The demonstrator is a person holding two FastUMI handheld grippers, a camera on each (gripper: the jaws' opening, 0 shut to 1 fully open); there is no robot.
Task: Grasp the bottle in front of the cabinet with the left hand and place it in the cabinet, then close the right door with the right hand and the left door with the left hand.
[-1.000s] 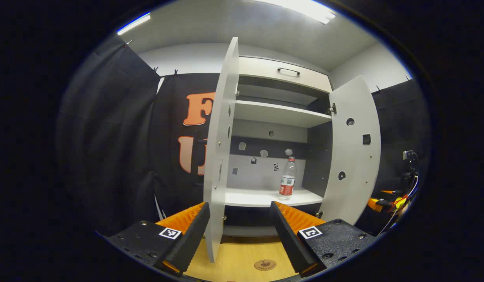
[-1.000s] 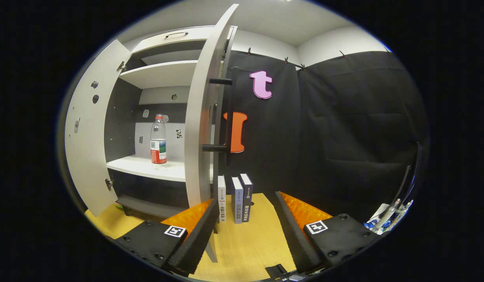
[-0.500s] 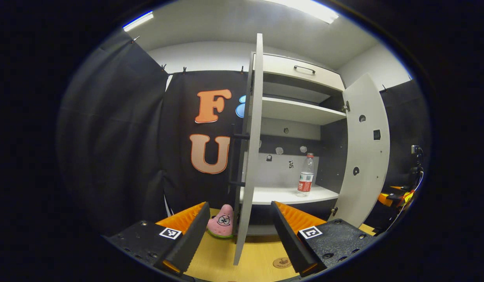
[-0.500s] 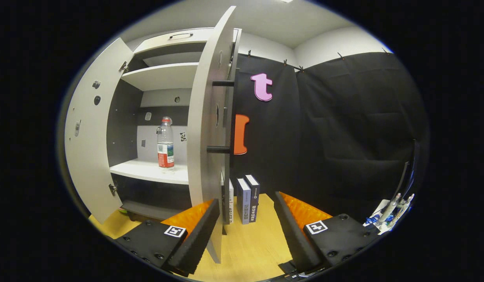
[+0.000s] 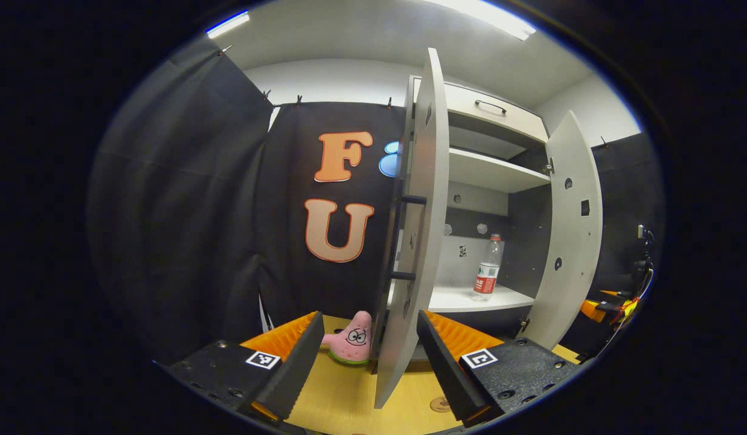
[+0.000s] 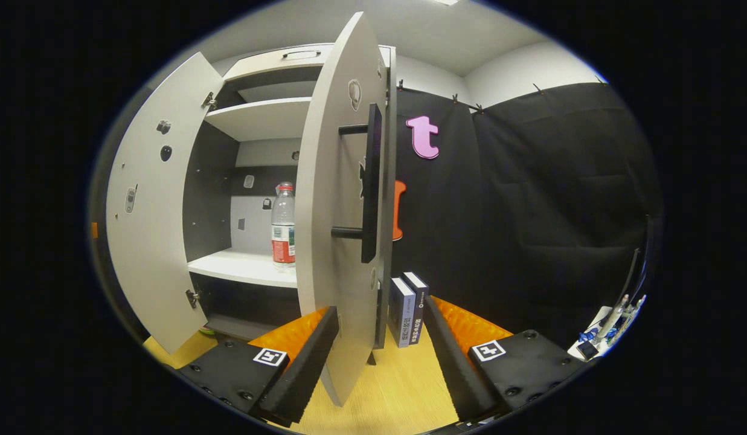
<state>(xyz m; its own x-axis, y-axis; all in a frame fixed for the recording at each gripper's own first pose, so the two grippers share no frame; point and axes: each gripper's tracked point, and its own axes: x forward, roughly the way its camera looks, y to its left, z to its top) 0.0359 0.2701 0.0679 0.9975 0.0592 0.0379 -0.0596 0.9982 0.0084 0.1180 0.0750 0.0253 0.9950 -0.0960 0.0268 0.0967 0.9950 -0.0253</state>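
Observation:
A clear bottle [image 5: 487, 275] with a red label stands upright on the cabinet's lower white shelf [image 5: 464, 299]. Both grey doors stand wide open. In the left gripper view the left door [image 5: 415, 241] is nearly edge-on, its black handle [image 5: 403, 235] on the outer face, and its lower edge hangs between the fingers of my open left gripper [image 5: 368, 320]. In the right gripper view the right door [image 6: 334, 241] with its black handle [image 6: 370, 181] reaches down between the fingers of my open right gripper [image 6: 379, 311]. The bottle [image 6: 282, 232] shows left of that door.
A pink star plush toy [image 5: 352, 341] lies on the wooden tabletop [image 5: 349, 393] by the left door's foot. Upright books [image 6: 409, 308] stand right of the right door. Black cloth walls close in both sides. An upper shelf [image 5: 494, 175] and a drawer sit above.
Each view has swung outward around its door, so the outer faces and handles now show. The plush toy came into the left gripper view. The bottle has not moved.

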